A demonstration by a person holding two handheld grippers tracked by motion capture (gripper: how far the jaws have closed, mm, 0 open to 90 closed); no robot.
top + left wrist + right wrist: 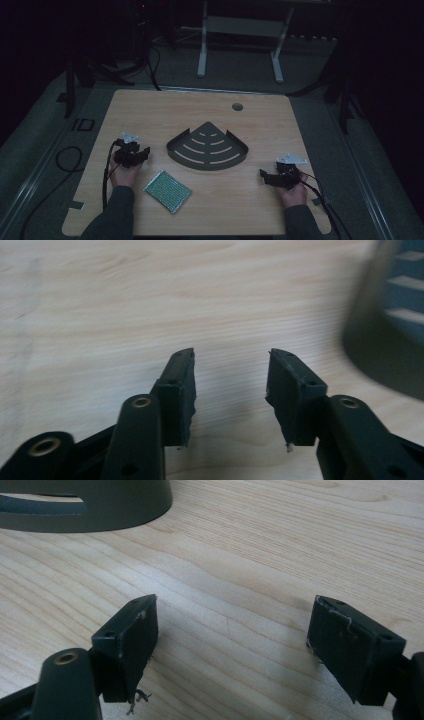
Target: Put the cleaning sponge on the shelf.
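Observation:
A dark fan-shaped corner rack (208, 147) with curved slots lies flat in the middle of the wooden table (150, 107). A green rectangular scouring pad (168, 190) lies on the table in front of it, toward the left. My left gripper (134, 145) rests on the table left of the rack, held by a hand; its jaws stand open over bare wood (231, 375), with the rack's wall (385, 347) at the right. My right gripper (268, 176) sits right of the rack, open over bare wood (232, 625), with the rack's rim (100, 510) at the upper left.
A round cable hole (237, 106) is near the table's far edge. Cables trail from both grippers off the near edge. Beyond the table stand a white frame (240, 30) and dark stands on a grey floor.

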